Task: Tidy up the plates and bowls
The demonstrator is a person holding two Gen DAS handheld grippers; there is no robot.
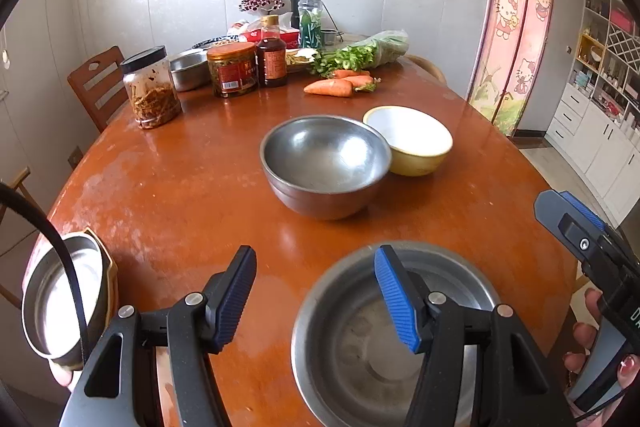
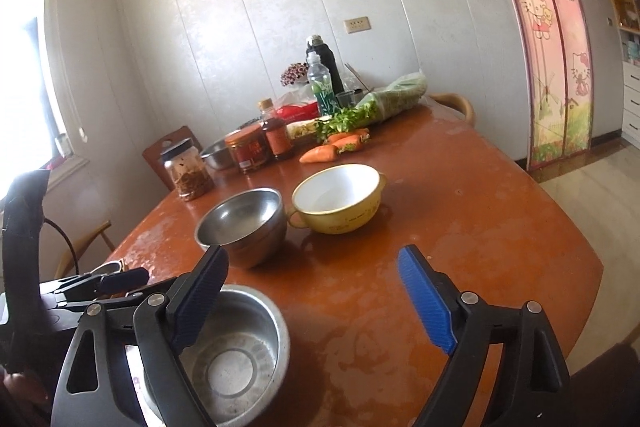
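Observation:
A wide steel bowl (image 1: 360,355) sits at the near edge of the round wooden table (image 1: 180,187). My left gripper (image 1: 316,291) hangs over its left rim, open: the blue-padded finger is above the inside, the other above bare table. My right gripper (image 2: 316,287) stands wide open over the same steel bowl (image 2: 236,359), its left finger above the inside, touching nothing; it also shows as the right gripper (image 1: 576,223) at the picture's edge. At mid-table stand a deeper steel bowl (image 1: 326,163), seemingly two nested, and a yellow bowl (image 1: 412,141) with a white inside.
Another steel bowl (image 1: 60,295) rests in a yellow-rimmed dish at the table's left edge. Jars (image 1: 154,91), a sauce bottle (image 1: 272,55), carrots (image 1: 332,87), greens and bottles crowd the far side. Chairs (image 1: 100,83) stand around. A hand with red nails (image 1: 592,347) holds the right gripper.

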